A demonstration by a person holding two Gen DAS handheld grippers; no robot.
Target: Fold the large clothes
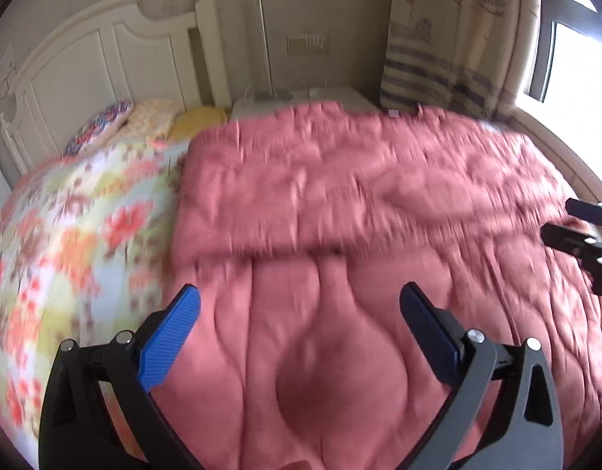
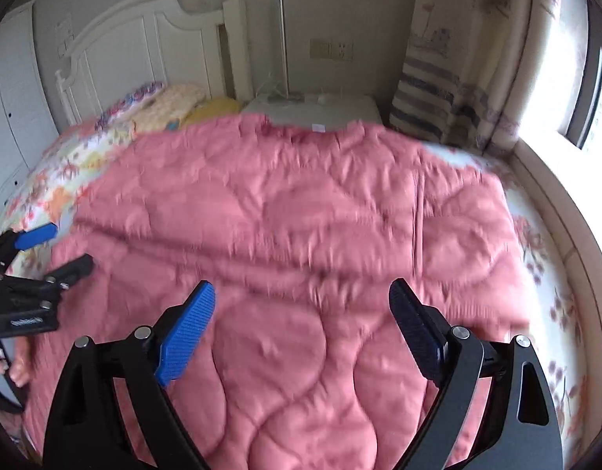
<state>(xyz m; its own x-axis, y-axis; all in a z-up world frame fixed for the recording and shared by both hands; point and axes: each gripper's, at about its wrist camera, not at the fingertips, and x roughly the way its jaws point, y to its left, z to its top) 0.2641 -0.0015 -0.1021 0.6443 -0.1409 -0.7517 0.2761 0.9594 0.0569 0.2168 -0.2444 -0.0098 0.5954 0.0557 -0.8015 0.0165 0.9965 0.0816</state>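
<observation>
A large pink quilted comforter (image 1: 359, 203) lies spread on the bed, its far part folded back over the near part along a crosswise fold edge (image 1: 262, 250). It also fills the right wrist view (image 2: 285, 215). My left gripper (image 1: 301, 301) is open and empty above the near part of the comforter. My right gripper (image 2: 301, 297) is open and empty above the comforter too. The right gripper shows at the right edge of the left wrist view (image 1: 575, 223). The left gripper shows at the left edge of the right wrist view (image 2: 62, 246).
A floral bedsheet (image 1: 66, 235) covers the bed left of the comforter. Pillows (image 1: 144, 121) lie against a white headboard (image 1: 89, 62). A white nightstand (image 2: 312, 111) stands behind the bed. A striped curtain (image 1: 438, 58) and window (image 1: 579, 66) are at the right.
</observation>
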